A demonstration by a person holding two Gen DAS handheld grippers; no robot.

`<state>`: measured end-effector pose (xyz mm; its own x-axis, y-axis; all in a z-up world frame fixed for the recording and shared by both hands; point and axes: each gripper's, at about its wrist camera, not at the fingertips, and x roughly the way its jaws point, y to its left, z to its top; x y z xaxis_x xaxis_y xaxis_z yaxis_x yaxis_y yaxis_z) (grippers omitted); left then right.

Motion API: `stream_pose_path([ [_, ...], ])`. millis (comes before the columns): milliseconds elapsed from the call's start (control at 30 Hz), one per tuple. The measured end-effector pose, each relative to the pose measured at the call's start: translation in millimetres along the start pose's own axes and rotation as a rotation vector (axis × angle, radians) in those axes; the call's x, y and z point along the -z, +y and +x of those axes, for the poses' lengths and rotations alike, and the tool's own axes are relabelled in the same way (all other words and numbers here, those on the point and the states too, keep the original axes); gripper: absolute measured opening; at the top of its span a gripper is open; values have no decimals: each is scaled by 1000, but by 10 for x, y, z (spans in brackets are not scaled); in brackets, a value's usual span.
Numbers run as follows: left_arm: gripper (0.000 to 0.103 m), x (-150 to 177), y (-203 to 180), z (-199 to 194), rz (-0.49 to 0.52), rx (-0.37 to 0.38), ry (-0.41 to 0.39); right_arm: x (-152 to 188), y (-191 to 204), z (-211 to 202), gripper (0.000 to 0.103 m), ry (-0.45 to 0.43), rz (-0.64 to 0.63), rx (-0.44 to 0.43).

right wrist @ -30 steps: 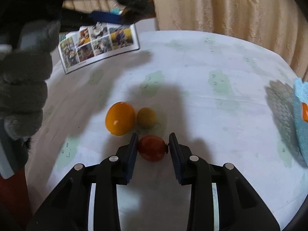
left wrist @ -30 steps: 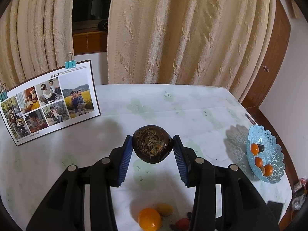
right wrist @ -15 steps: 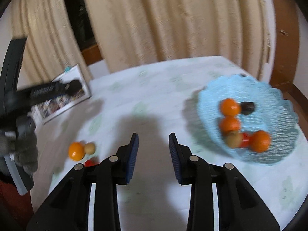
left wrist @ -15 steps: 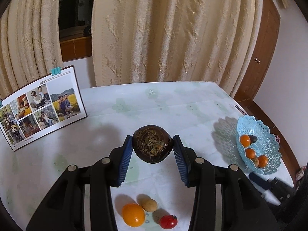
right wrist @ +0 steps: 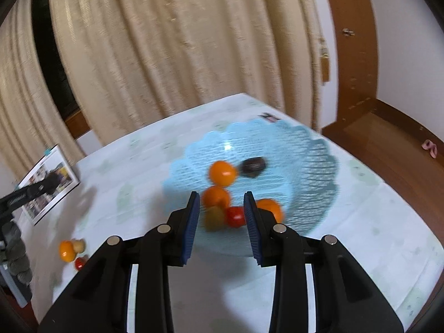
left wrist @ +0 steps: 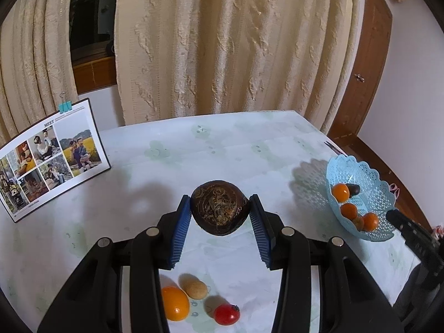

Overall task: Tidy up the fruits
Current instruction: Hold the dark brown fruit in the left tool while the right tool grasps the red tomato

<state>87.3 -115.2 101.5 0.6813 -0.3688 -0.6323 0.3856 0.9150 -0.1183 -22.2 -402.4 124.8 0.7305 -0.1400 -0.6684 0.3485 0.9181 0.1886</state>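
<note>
Above the table (left wrist: 222,149), left tongs (left wrist: 220,213) clamping brown fruit (left wrist: 219,208) (right tongs (right wrist: 222,216) empty)

Cream curtains (left wrist: 222,50), wooden door (left wrist: 369,63) (closed)

The only word that can be read is "MEET", printed at the top of the photo board (left wrist: 52,155) standing far left of the left gripper (left wrist: 220,216). The smaller print beside it is unreadable.

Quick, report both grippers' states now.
Left gripper: shut on the dark brown fruit.
Right gripper: jaws apart, holding nothing, above the blue basket.
</note>
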Motion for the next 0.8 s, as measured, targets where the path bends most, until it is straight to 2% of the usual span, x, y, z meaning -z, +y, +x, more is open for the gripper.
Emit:
stream_pose_path([
  [133, 43, 23, -86, -6, 17, 7, 1, -12, -198, 22, 34, -6, 39, 32],
  [167, 43, 30, -109, -10, 21, 10, 1, -16, -252, 32, 37, -6, 54, 39],
  [200, 43, 34, -122, -14, 24, 12, 2, -18, -282, 38, 40, -8, 67, 44],
  [233, 43, 42, -147, -19, 29, 14, 1, -14, -336, 37, 50, -15, 87, 51],
  [267, 43, 50, -172, -23, 34, 15, 0, -8, -372, 34, 56, -25, 99, 59],
  [533, 43, 130, -399, 17, 56, 41, 26, 87, -538, -39, 56, -64, 120, 83],
  [667, 43, 125, -467, 8, 69, 63, 32, 117, -520, -104, 56, -74, 124, 48],
  [800, 43, 53, -326, -101, 39, 57, 10, 187, -287, -127, 56, -59, 82, -23],
])
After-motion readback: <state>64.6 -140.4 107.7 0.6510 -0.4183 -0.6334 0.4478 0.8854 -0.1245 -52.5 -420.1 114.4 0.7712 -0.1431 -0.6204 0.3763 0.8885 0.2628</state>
